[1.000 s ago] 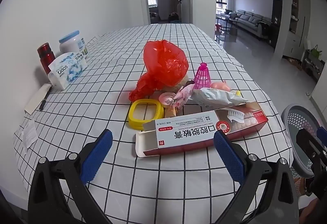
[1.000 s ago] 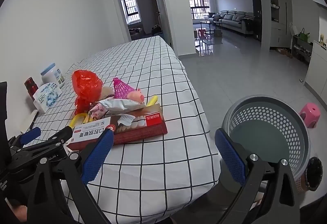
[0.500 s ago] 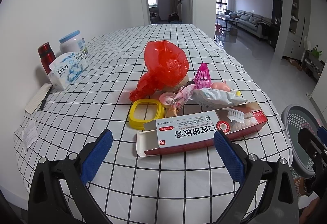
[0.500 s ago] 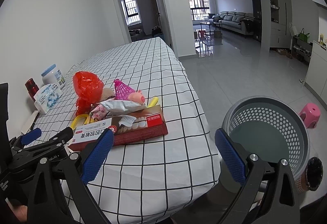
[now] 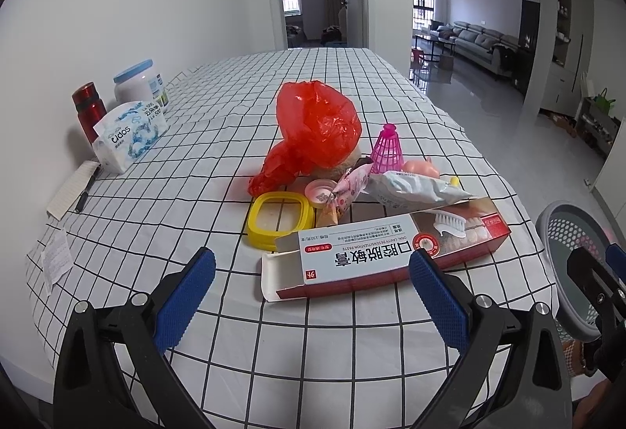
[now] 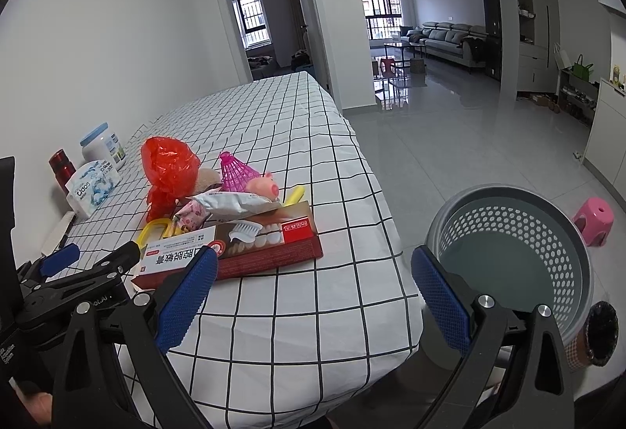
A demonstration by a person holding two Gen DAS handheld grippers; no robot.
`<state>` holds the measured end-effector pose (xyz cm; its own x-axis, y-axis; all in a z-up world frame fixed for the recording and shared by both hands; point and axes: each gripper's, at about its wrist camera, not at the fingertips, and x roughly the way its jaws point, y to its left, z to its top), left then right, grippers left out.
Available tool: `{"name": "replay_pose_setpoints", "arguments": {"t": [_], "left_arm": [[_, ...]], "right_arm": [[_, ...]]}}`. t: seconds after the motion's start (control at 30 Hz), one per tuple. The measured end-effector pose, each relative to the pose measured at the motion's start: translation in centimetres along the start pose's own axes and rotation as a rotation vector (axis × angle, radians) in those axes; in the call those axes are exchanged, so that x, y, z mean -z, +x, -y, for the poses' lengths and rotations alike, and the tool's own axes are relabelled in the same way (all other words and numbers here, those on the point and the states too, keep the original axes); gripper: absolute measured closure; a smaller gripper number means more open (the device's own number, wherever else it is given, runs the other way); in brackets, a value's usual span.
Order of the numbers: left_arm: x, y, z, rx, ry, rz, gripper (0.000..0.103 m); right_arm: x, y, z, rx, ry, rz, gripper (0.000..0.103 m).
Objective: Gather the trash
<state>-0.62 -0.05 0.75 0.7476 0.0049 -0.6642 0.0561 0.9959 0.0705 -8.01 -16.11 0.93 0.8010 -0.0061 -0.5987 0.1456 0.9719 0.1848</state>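
Note:
A pile of trash lies on the checked tablecloth: an open toothpaste box [image 5: 385, 249] [image 6: 231, 249], a red plastic bag [image 5: 313, 131] [image 6: 168, 168], a yellow ring lid [image 5: 279, 219], a silver wrapper [image 5: 411, 188] [image 6: 234, 202], a pink wrapper [image 5: 350, 186], a pink shuttlecock [image 5: 386, 151] [image 6: 234, 170] and a pink pig toy [image 6: 266, 186]. A grey perforated basket [image 6: 508, 256] [image 5: 567, 245] stands on the floor right of the table. My left gripper [image 5: 309, 296] is open and empty, just in front of the box. My right gripper [image 6: 313, 296] is open and empty over the table's near right corner.
A tissue pack [image 5: 129, 135], a white jar [image 5: 141, 84] and a red flask [image 5: 88, 108] stand by the wall at the left. A notepad with a pen [image 5: 72, 190] and a receipt [image 5: 54, 260] lie near the left edge. A pink stool [image 6: 594, 219] is on the floor.
Both grippers have drifted very slightly; the view has barely shifted. Nothing on the table has moved.

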Motion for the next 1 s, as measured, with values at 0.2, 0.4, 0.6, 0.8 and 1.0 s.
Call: {"name": "replay_pose_setpoints", "arguments": {"t": [0.2,0.4,0.6,0.8,1.0], "left_arm": [[0.04,0.09,0.02,-0.002,0.003,-0.001,0.006],[-0.05,0.03,-0.01,-0.004,0.004,-0.003,0.006],[-0.04,0.03,0.02,-0.003,0.004,-0.004,0.006],[0.07,0.07,-0.01,-0.002,0.003,-0.007,0.006],[0.21,0.14,-0.11,-0.001,0.002,-0.009,0.006]], "right_arm": [[0.02,-0.05,0.08,-0.001,0.0,0.002,0.008],[-0.01,-0.06,0.06,-0.002,0.002,0.0,0.008],[0.03,-0.1,0.01,-0.002,0.0,0.002,0.008],[-0.07,-0.21,-0.11,-0.005,0.0,0.0,0.008],[-0.01,-0.19,-0.07,-0.005,0.0,0.001,0.008]]}}
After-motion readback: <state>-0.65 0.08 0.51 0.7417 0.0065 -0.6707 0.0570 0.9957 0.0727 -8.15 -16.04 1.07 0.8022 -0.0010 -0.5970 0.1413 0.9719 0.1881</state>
